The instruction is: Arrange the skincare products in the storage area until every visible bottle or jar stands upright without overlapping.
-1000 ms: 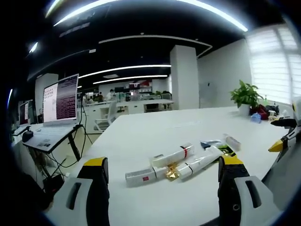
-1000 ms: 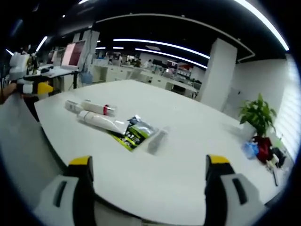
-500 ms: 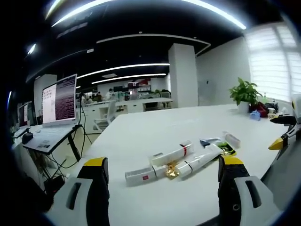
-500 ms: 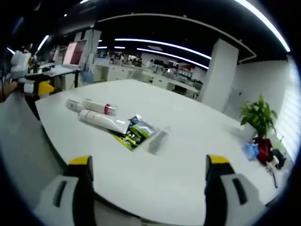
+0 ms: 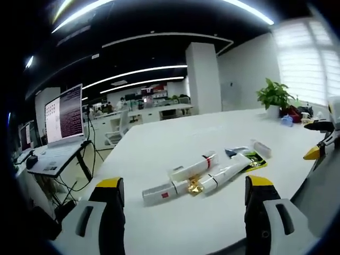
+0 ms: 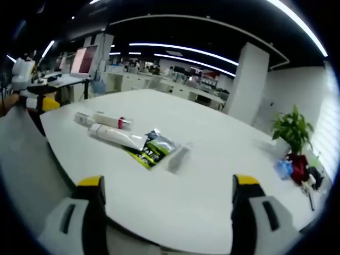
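Both tongs, left [image 5: 180,212] and right [image 6: 166,212], hang apart and empty above the white table [image 6: 212,175]. Beyond, white skincare tubes [image 5: 194,169] and a green sachet [image 6: 150,151] lie flat, overlapping. Nothing stands yet; next comes reaching in for the nearest tube.

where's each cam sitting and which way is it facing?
Left gripper view: rides the left gripper, jaws open, facing tubes lying on the white table; right gripper enters at right.
Right gripper view: rides the right gripper, jaws open, facing the same tubes from the opposite side; left gripper at left.
Shared: tubes, table, potted plant.
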Available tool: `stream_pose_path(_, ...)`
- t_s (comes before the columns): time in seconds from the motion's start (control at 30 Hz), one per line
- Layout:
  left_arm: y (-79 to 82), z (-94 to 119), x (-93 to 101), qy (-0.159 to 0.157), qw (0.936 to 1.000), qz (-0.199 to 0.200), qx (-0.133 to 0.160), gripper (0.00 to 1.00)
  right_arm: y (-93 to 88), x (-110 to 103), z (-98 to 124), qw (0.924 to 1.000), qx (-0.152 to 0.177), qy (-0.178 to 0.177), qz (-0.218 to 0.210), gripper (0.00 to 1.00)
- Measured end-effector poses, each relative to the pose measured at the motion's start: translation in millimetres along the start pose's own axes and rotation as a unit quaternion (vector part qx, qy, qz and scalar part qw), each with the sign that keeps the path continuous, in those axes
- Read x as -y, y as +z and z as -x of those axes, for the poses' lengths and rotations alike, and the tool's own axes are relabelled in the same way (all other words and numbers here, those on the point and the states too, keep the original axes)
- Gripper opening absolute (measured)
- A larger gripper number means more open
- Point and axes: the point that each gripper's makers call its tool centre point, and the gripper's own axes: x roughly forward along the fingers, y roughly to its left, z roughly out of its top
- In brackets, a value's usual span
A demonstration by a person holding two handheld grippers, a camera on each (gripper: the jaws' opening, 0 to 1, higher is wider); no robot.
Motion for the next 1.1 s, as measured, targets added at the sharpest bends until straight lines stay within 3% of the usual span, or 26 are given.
stream_pose_path(0.13, -1.9, 1, -0.3, 0.000, 0.9999, -0.012, -0.010, 0.97, 0.0, 0, 0, 1.0000, 0.000, 0.000, 0.000, 0.99)
stream_pose_path(0.33, -12.0, 0, 1.1, -0.025, 0.9956, -0.058, -0.070, 0.94, -0.2, -1, 0, 1.0000, 0.000, 0.000, 0.003, 0.99)
stream_pose_path(0.43, -6.2, -5, 1.4, -0.034, 0.9945, -0.068, -0.073, 0.95, -0.5, -2, 0, 1.0000, -0.001, 0.004, 0.004, 0.99)
stream_pose_path(0.7, 7.9, -25, 0.4, -0.089, 0.9870, -0.093, -0.096, 0.87, 0.6, -1, 0, 1.0000, 0.004, 0.001, -0.004, 0.99)
stream_pose_path(0.73, 10.7, -30, 3.0, -0.108, 0.9833, -0.108, -0.098, 0.88, 0.4, 0, 0, 1.0000, 0.003, 0.001, -0.004, 0.99)
stream_pose_path(0.77, 12.1, -33, 2.0, -0.110, 0.9825, -0.112, -0.101, 0.88, 0.5, 0, 0, 1.0000, 0.003, 0.001, -0.004, 0.99)
stream_pose_path(0.93, 10.4, -60, 0.7, -0.145, 0.9637, -0.178, -0.137, 0.87, 0.5, 0, 0, 1.0000, 0.004, 0.001, -0.006, 0.99)
stream_pose_path(1.1, 6.9, -80, 7.2, -0.175, 0.9508, -0.197, -0.162, 0.86, 0.8, 0, 0, 0.9999, 0.006, 0.002, -0.012, 0.99)
